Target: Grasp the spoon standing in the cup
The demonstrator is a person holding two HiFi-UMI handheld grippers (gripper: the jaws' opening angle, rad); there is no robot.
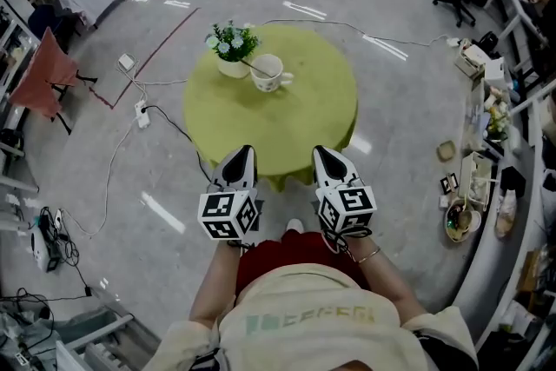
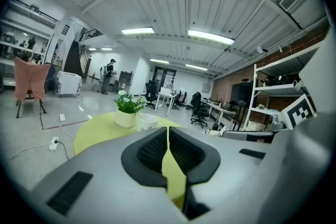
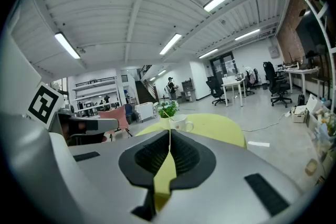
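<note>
A white cup [image 1: 270, 73] stands on the far part of a round table with a yellow-green cloth [image 1: 295, 122]. A thin spoon [image 1: 252, 64] leans out of the cup toward the left. My left gripper [image 1: 246, 152] and right gripper [image 1: 321, 154] hover side by side over the table's near edge, well short of the cup. Both are shut with nothing between the jaws. The cup [image 2: 147, 120] shows small and far off in the left gripper view, and the cup [image 3: 180, 124] sits just beyond the jaw tips in the right gripper view.
A small white pot of green plant [image 1: 232, 48] stands just left of the cup. Cables and a power strip [image 1: 142, 113] lie on the floor to the left. A pink chair [image 1: 45, 74] is far left; cluttered shelves [image 1: 486, 143] line the right.
</note>
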